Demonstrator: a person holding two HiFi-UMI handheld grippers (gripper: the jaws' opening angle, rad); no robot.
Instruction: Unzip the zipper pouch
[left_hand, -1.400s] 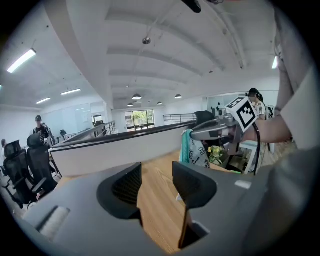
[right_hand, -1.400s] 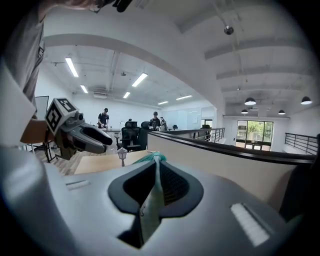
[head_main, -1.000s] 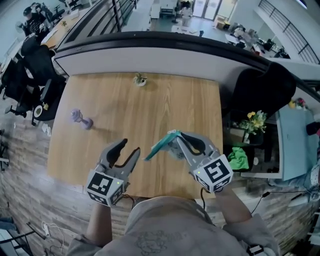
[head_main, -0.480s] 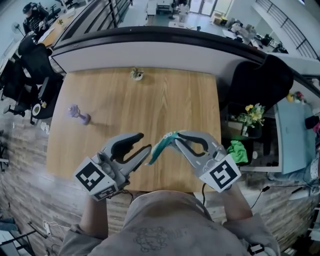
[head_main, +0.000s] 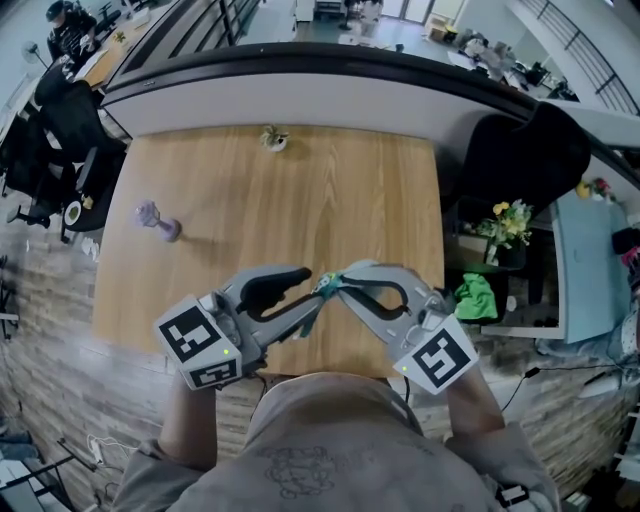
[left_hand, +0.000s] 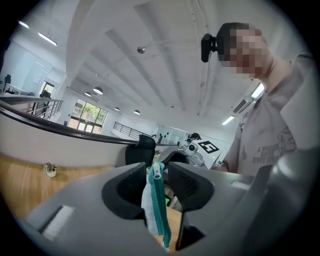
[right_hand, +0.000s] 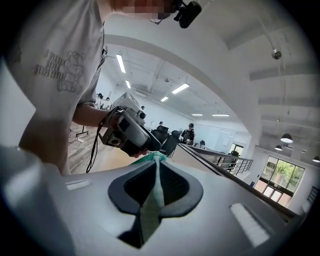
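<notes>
The left gripper (left_hand: 157, 169) is clenching its fingers on the zipper end of the teal zipper pouch (left_hand: 159, 209). The right gripper (right_hand: 156, 162) is pinching its fabric, suspending it over the tabletop's (head_main: 300, 180) 6 o'clock edge.

I see a light wooden table (head_main: 330, 190) under the left gripper (head_main: 312, 291). A small purple dumbbell-shaped toy (head_main: 158, 222) lies ahead of it to the left, and a tiny potted plant (head_main: 272, 137) stands far ahead. A crumpled green cloth (head_main: 476, 296) sits right of the right gripper (head_main: 330, 283), off the table.
</notes>
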